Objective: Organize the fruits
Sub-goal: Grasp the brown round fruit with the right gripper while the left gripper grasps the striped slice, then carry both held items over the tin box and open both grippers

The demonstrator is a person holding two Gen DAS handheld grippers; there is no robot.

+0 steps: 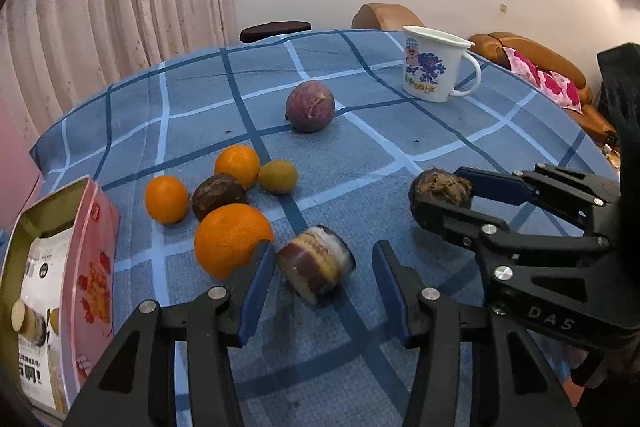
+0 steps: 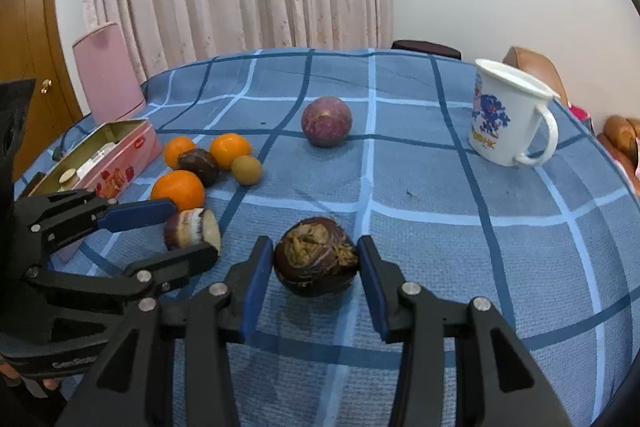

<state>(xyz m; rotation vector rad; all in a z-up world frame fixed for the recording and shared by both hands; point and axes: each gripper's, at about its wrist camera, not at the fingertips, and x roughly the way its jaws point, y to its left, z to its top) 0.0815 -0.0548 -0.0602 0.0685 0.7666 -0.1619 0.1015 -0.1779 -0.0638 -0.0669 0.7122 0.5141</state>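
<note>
**Fruits split between a gathered cluster and two strays under the fingers**

Fruits lie on the counter (image 2: 440, 211), which is covered in a blue checked cloth, and most already sit together on the left: three oranges, the largest (image 1: 232, 239) nearest the camera, a dark round fruit (image 1: 218, 195) among them and a small yellowish fruit (image 1: 277, 176) touching the group. That bunching, just beside the open pink tin (image 1: 94, 267), suggests this is the collecting spot.

The left gripper (image 1: 324, 283) has its fingers spread apart around a cut, banded piece (image 1: 316, 265) that lies on its side on the cloth; neither blue pad touches it, and the left pad sits close against the big orange. I judge the gap is kept wide so the piece can be straddled without nudging the orange.

The right gripper (image 2: 318, 259) brackets a dark, wrinkled, split fruit (image 2: 316, 257) resting on the cloth. Its fingers stand at the fruit's sides, very close or just touching; I cannot tell whether they are pressing, so the grip looks unfinished. The torn skin probably calls for a gentle squeeze.

A purple round fruit (image 2: 327, 121) sits alone farther back, well apart from the cluster, and a white mug (image 2: 508, 115) stands to the right. The two strays and the purple one likely remain to be gathered.
</note>
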